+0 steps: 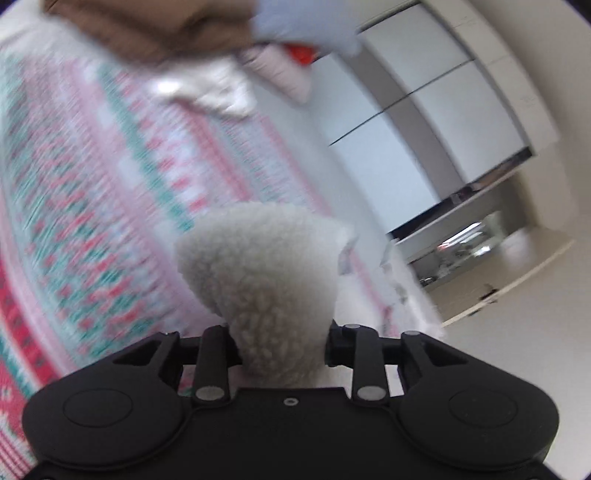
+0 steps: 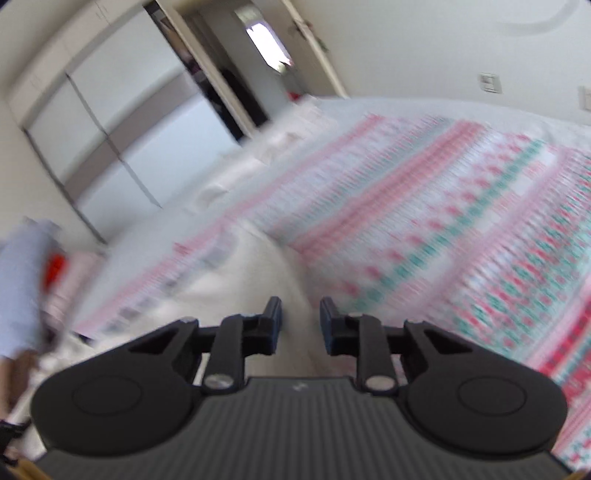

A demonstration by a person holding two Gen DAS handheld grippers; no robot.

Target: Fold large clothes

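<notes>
Seen from the left wrist, the left black two-finger gripper (image 1: 282, 343) pinches a thick bunch of cream fleecy sherpa fabric (image 1: 266, 273) at lower centre; its jaws are narrowed onto the wad. The fleece rises from the jaws toward mid-frame. Behind it a pink, teal and red patterned knit blanket (image 1: 110, 192) spreads over the left half, stripes running diagonally. At the upper edge a forearm with a pale blue sleeve (image 1: 303, 22) shows.

The right wrist view instead shows the right black two-finger gripper (image 2: 301, 325), fingers close together with a whitish fold between them; whether the pads press it I cannot tell. Only here do the open doorway (image 2: 236, 92) and wall switch (image 2: 490, 83) appear.
</notes>
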